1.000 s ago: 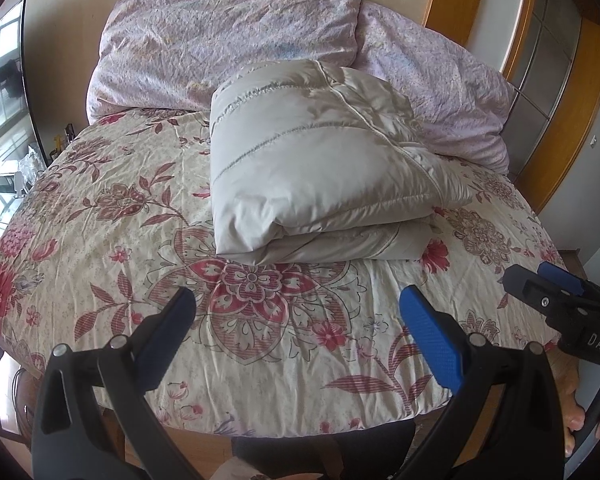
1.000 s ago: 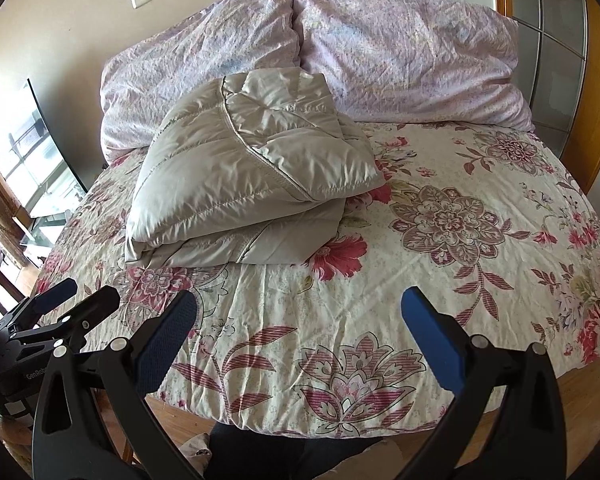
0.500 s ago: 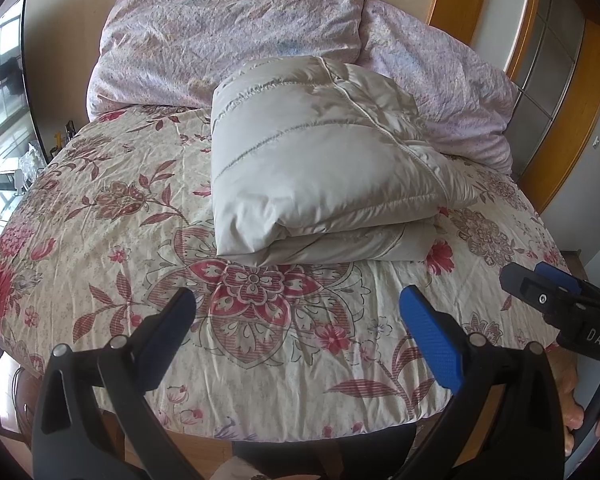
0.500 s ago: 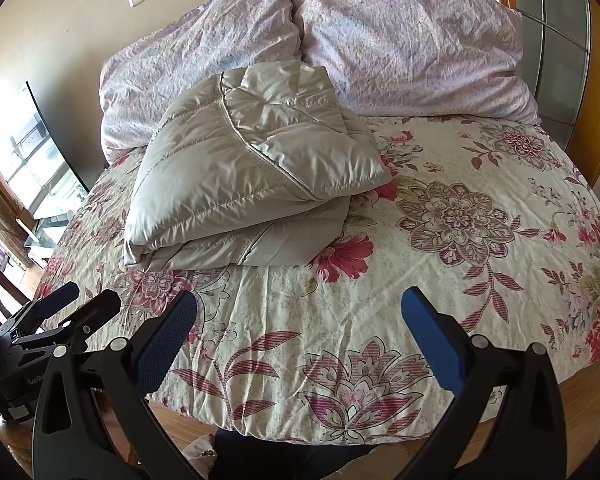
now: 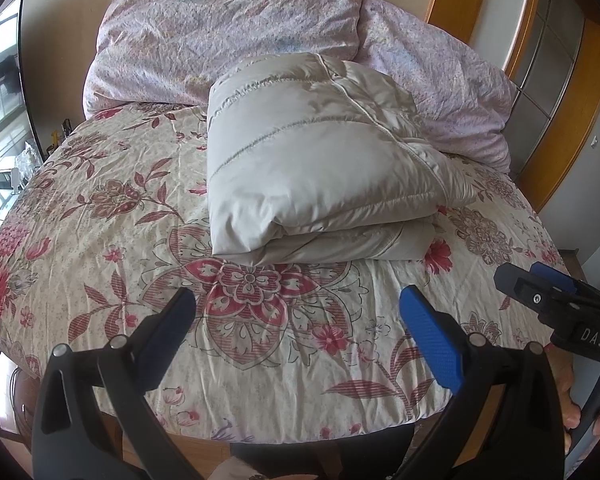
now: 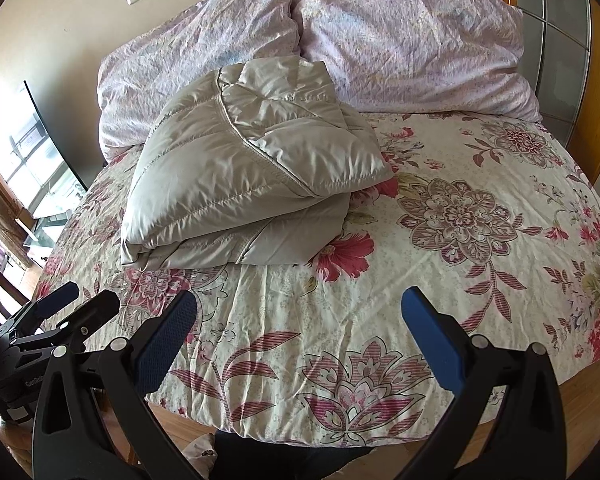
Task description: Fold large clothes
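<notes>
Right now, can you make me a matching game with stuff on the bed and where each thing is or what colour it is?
Things:
1. jacket
2. pillows
3. bedspread
4. left hand-held gripper

Descriptions:
A. flowery, red and cream
B. open, holding nothing
C. folded, grey, lying on the bedspread
D. pale purple, at the head of the bed

Pairs: 1-C, 2-D, 3-A, 4-B

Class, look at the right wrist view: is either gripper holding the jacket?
No: the jacket lies folded on the bed, apart from both open grippers.

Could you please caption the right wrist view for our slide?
Folded grey puffer jacket on floral bedspread, open right gripper clear.
</notes>
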`<state>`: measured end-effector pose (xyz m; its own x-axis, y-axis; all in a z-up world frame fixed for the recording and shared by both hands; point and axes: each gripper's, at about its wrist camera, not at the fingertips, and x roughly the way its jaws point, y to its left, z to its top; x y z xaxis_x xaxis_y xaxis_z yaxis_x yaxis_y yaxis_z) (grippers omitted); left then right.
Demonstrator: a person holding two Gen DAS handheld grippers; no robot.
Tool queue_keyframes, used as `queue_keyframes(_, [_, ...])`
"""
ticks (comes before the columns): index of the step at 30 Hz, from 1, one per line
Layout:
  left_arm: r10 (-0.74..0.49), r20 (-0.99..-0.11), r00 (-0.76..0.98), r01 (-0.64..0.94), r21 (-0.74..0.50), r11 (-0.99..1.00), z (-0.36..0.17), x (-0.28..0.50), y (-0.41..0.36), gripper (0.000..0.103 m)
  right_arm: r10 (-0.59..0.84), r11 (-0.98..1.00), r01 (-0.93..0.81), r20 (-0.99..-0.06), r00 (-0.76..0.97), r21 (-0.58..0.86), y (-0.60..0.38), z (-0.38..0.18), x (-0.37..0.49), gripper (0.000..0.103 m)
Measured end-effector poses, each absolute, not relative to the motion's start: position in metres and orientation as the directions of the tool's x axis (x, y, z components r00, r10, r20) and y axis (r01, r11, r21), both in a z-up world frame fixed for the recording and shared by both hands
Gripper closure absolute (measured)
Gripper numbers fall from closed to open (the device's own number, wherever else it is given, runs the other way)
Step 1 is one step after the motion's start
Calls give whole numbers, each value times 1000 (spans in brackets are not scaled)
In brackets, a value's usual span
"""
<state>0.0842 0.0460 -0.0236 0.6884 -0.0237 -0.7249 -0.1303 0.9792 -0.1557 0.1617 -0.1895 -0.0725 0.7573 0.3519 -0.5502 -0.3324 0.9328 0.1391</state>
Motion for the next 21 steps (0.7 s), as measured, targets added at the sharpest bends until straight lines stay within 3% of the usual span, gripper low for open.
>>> queue_keyframes(21, [-21, -727, 686, -135, -156, 979, -25, 85, 47, 2, 350, 933, -331, -551, 757, 139, -189, -74, 164, 1])
